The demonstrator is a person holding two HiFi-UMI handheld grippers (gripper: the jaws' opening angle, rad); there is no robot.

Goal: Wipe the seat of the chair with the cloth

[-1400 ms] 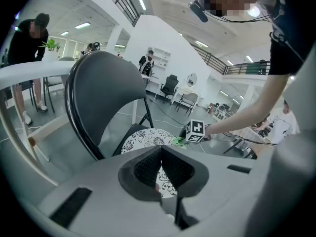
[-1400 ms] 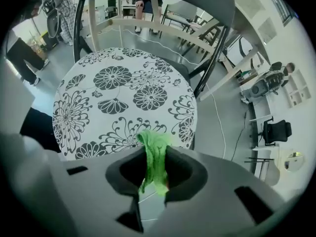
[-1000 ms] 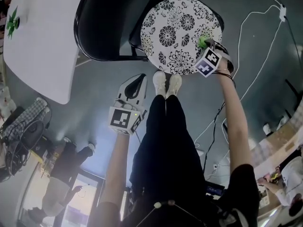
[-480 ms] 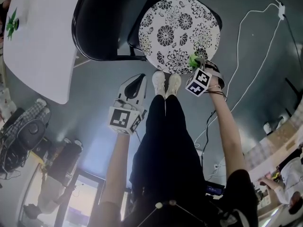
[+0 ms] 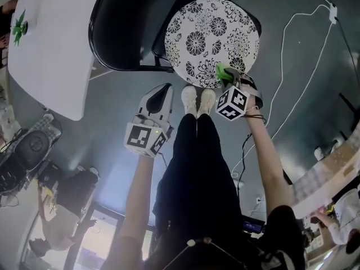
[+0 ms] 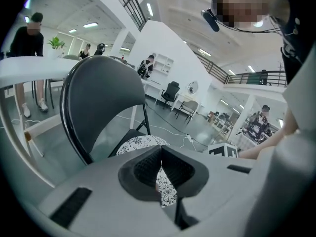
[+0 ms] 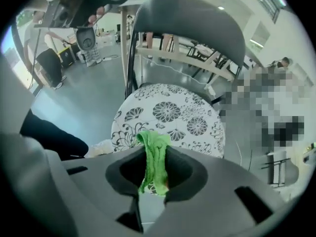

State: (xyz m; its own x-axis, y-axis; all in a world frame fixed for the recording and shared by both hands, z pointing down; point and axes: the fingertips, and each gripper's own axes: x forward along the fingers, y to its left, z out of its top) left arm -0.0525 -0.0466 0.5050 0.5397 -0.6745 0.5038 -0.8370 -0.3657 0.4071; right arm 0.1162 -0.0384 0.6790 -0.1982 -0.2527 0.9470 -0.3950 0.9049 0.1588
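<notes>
The chair has a black backrest (image 5: 121, 27) and a round seat (image 5: 211, 38) with a black-and-white flower print. My right gripper (image 5: 226, 77) is shut on a green cloth (image 5: 224, 72) at the seat's near right edge. In the right gripper view the cloth (image 7: 154, 159) hangs pinched between the jaws, just before the seat (image 7: 170, 115). My left gripper (image 5: 160, 97) hangs over the floor, left of the seat, jaws shut with nothing between them. In the left gripper view the backrest (image 6: 101, 102) and seat (image 6: 140, 144) lie ahead.
A white table (image 5: 50, 44) stands left of the chair. A white cable (image 5: 292, 55) runs over the grey floor at the right. My white shoes (image 5: 198, 99) stand right before the seat. Bags and clutter (image 5: 28, 151) lie at the far left.
My right gripper has drawn the green cloth from the seat's right side toward its near edge, closer to me. The left gripper has hardly moved.
</notes>
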